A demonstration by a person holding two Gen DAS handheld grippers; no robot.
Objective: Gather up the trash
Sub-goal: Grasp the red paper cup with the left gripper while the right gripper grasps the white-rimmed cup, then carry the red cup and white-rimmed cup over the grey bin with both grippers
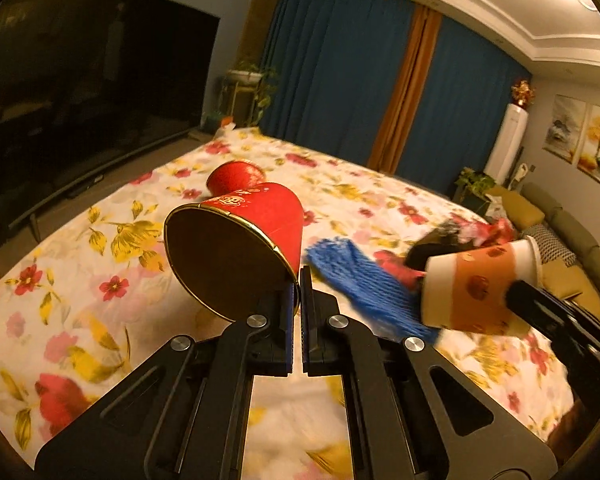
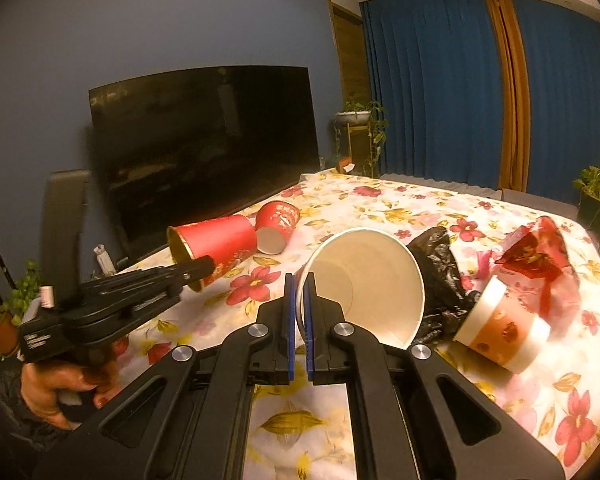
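The left gripper is clenching the gold rim of a red paper cup, its jaws pinched on the cup's wall at the centre of the left wrist frame, with the cup's open mouth facing the camera and lifted off the flowered cloth covering the table. In the right wrist frame the same gripper is showing at the left, a hand wrapping its handle in the lower left corner. The right gripper is grasping the rim of a white paper cup, its blue pads closed on the wall at the centre of the frame, the mouth turned toward the lens. A second red cup is lying on its side on the cloth just behind the held red one. An orange-banded cup is lying at the lower right beside a black plastic bag and a red wrapper. A blue net sleeve is lying right of centre in the left wrist frame. A dark television is standing in the upper left.
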